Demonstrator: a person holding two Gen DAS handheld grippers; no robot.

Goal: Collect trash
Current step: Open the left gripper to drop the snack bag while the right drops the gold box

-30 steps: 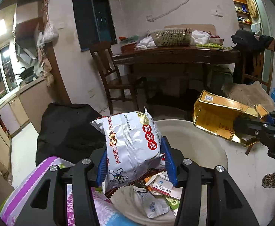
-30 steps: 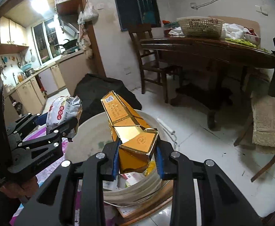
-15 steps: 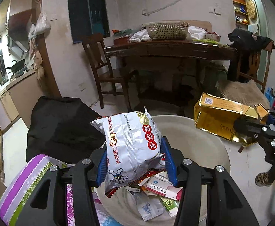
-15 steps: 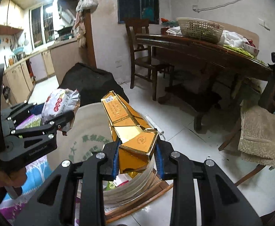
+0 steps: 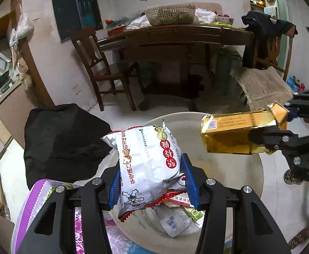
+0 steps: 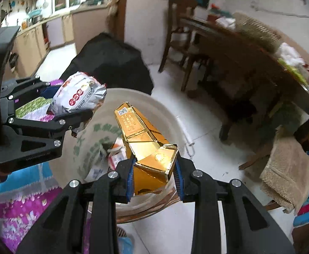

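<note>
Two loads over the bin (image 5: pixel 258 182) — left gripper (image 5: pixel 153 182) clenches a snack bag (image 5: pixel 148 165), right gripper (image 6: pixel 154 173) a gold carton (image 6: pixel 146 139).

A wooden chair (image 5: pixel 103 69) stands beside the dark table (image 5: pixel 175 40).

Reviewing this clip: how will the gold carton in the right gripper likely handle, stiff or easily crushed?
The gold carton looks creased and partly flattened where the right gripper pinches it, so it probably crushes easily. It sticks out level in the left view, suggesting light, still fairly stiff card. Its glossy foil may be slippery.
</note>
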